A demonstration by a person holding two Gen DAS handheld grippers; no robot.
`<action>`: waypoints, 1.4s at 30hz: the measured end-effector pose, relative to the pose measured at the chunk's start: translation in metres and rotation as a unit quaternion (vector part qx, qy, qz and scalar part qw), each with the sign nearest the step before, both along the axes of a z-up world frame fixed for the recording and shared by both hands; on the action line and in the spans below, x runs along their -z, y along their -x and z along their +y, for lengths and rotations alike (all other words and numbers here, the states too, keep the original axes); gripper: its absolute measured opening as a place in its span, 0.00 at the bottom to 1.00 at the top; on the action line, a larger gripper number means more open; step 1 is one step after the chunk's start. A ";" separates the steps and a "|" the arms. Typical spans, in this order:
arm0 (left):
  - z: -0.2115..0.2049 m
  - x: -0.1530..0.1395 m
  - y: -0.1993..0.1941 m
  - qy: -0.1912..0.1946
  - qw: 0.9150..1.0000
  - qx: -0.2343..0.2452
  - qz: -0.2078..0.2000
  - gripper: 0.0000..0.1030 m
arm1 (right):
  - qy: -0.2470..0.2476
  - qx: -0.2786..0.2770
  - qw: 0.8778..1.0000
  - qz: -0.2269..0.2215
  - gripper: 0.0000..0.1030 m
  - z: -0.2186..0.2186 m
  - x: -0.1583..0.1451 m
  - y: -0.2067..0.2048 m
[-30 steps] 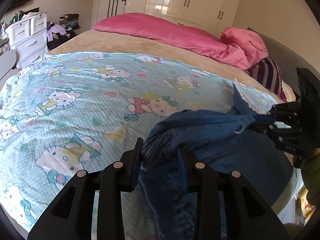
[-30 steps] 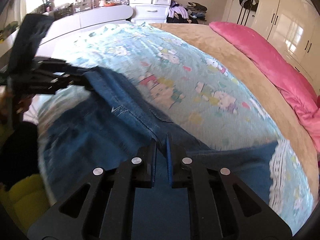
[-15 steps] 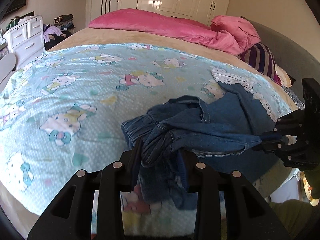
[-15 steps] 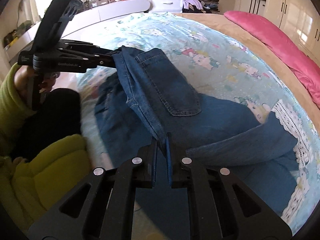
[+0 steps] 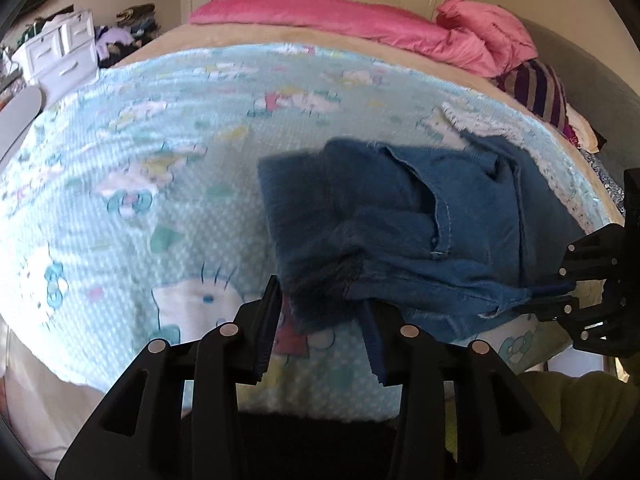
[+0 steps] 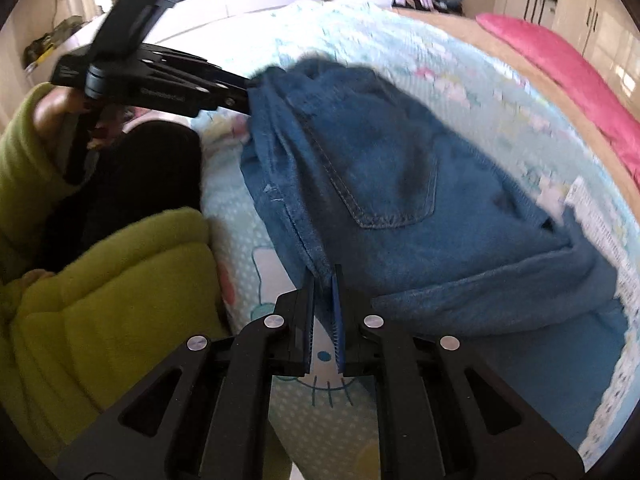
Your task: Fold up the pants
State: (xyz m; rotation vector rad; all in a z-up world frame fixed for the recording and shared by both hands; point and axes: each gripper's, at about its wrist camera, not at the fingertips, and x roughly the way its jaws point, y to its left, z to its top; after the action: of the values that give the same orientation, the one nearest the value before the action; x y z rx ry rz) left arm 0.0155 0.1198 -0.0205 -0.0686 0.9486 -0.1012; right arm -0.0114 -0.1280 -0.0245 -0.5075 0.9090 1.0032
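The blue denim pants (image 5: 420, 220) lie bunched on the light-blue Hello Kitty blanket (image 5: 160, 184) near the bed's front edge; a back pocket faces up in the right wrist view (image 6: 384, 184). My left gripper (image 5: 320, 300) has its jaws apart around a thick fold of the waistband, which it grips at its tips. My right gripper (image 6: 323, 280) is nearly shut on a thin edge of the pants. Each gripper shows in the other's view, the right (image 5: 560, 300) and the left (image 6: 240, 96), both at the pants' edge.
Pink bedding (image 5: 360, 20) and a striped cushion (image 5: 536, 88) lie at the bed's far side. White drawers (image 5: 60, 52) and clothes piles stand at left. The person's green sleeve (image 6: 100, 300) is close to the bed edge.
Both grippers have pulled the pants back toward the bed's front edge and lowered them; the denim now lies flatter on the blanket.
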 end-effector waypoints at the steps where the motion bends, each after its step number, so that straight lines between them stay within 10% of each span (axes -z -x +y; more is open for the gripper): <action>1: 0.000 0.000 0.004 -0.001 1.000 -0.002 0.000 0.36 | 0.000 -0.001 1.000 -0.002 0.04 0.000 0.001 0.002; 14: -0.015 -0.059 0.014 0.041 0.997 0.006 -0.070 0.35 | -0.019 -0.011 1.000 0.010 0.04 -0.007 0.000 0.003; 22: -0.068 0.008 -0.019 -0.035 0.998 0.054 0.013 0.35 | -0.026 -0.024 0.999 0.018 0.10 -0.014 -0.008 0.007; 29: -0.065 0.006 -0.014 -0.025 0.998 0.053 0.006 0.35 | -0.095 0.047 0.994 -0.017 0.35 -0.029 -0.042 -0.017; 36: -0.065 0.007 -0.013 -0.028 0.998 0.054 0.003 0.35 | 0.003 0.089 0.996 0.019 0.36 -0.002 0.011 -0.042; 42: -0.064 0.008 -0.015 -0.021 0.998 0.055 0.002 0.35 | -0.027 0.102 0.993 0.044 0.39 -0.007 0.010 -0.048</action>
State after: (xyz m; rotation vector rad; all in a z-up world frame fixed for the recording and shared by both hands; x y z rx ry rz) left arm 0.0301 0.0557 -0.0285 0.0229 0.9577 -0.1824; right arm 0.0370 -0.1354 -0.0341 -0.3204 0.9893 0.8667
